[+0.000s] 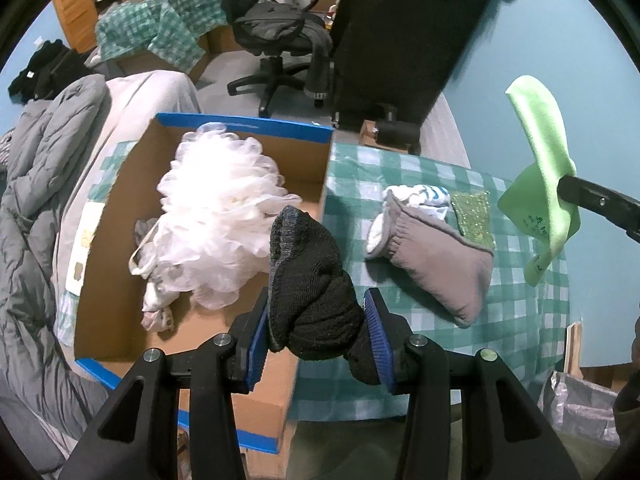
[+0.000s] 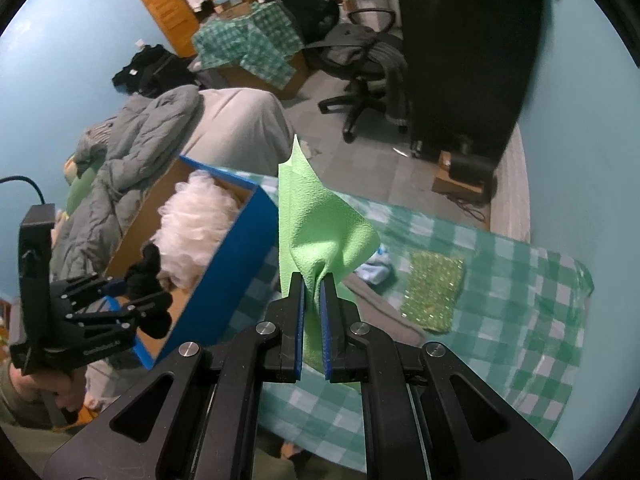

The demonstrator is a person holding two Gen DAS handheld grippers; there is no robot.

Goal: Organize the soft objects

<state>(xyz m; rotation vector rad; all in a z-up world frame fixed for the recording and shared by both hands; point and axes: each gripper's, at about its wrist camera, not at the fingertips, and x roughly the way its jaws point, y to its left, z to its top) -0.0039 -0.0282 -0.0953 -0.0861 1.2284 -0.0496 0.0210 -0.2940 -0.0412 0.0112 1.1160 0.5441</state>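
Observation:
My left gripper [image 1: 316, 312] is shut on a black knit sock [image 1: 310, 276] and holds it above the near right edge of the cardboard box [image 1: 120, 264]. The box holds a white mesh pouf [image 1: 216, 216]. My right gripper [image 2: 312, 280] is shut on a light green cloth [image 2: 316, 224], lifted above the table; the cloth also shows in the left wrist view [image 1: 540, 168]. On the checked tablecloth [image 1: 520, 320] lie a grey sock [image 1: 436, 264], a white and blue sock [image 1: 416, 200] and a green glitter sponge [image 1: 474, 216].
A grey quilted jacket [image 1: 36, 240] lies left of the box. A black office chair [image 1: 280, 36] and a tall dark cabinet [image 1: 400, 40] stand behind the table. A blue wall runs along the right.

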